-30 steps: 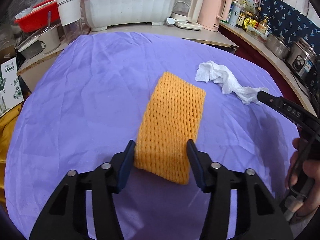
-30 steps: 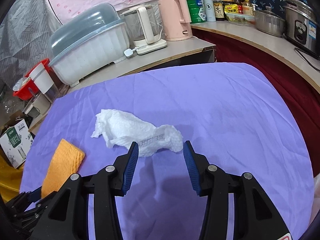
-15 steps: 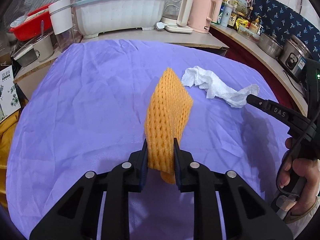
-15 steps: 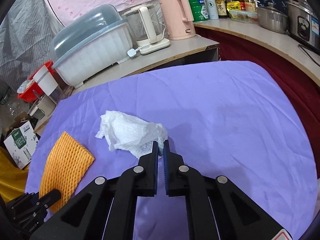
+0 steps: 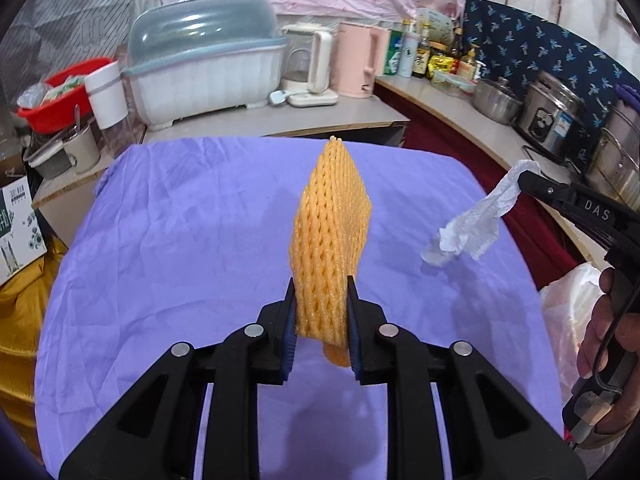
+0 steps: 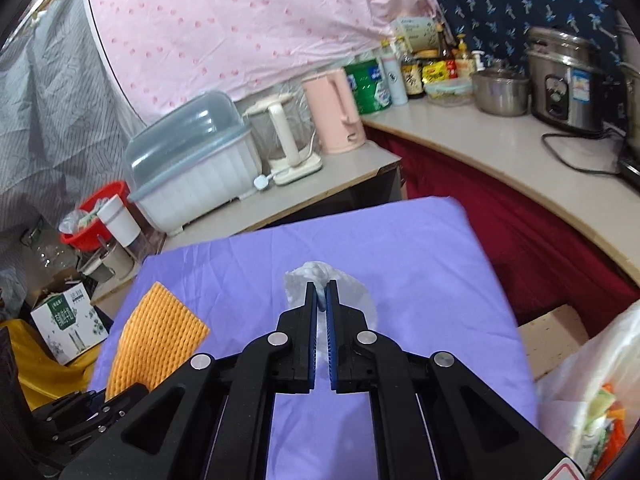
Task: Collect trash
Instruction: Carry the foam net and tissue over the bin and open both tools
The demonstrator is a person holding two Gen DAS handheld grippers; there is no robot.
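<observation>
My left gripper (image 5: 320, 300) is shut on an orange foam fruit net (image 5: 330, 232) and holds it upright above the purple tablecloth (image 5: 180, 240). My right gripper (image 6: 321, 294) is shut on a crumpled white paper tissue (image 6: 316, 270), lifted off the cloth; in the left wrist view the tissue (image 5: 472, 228) hangs from the right gripper (image 5: 520, 180) at the right. The net (image 6: 154, 336) also shows at the lower left of the right wrist view.
A translucent plastic trash bag (image 6: 592, 392) with scraps stands off the table's right side. Behind the table are a covered dish rack (image 5: 204, 68), kettles (image 5: 356, 60), a red basin (image 5: 60, 96) and a rice cooker (image 6: 564, 80). A carton (image 6: 68, 320) stands at the left.
Both grippers closed on their items and lifted them off the cloth: the left raised the foam net upright, the right raised the tissue, which now hangs in the air.
</observation>
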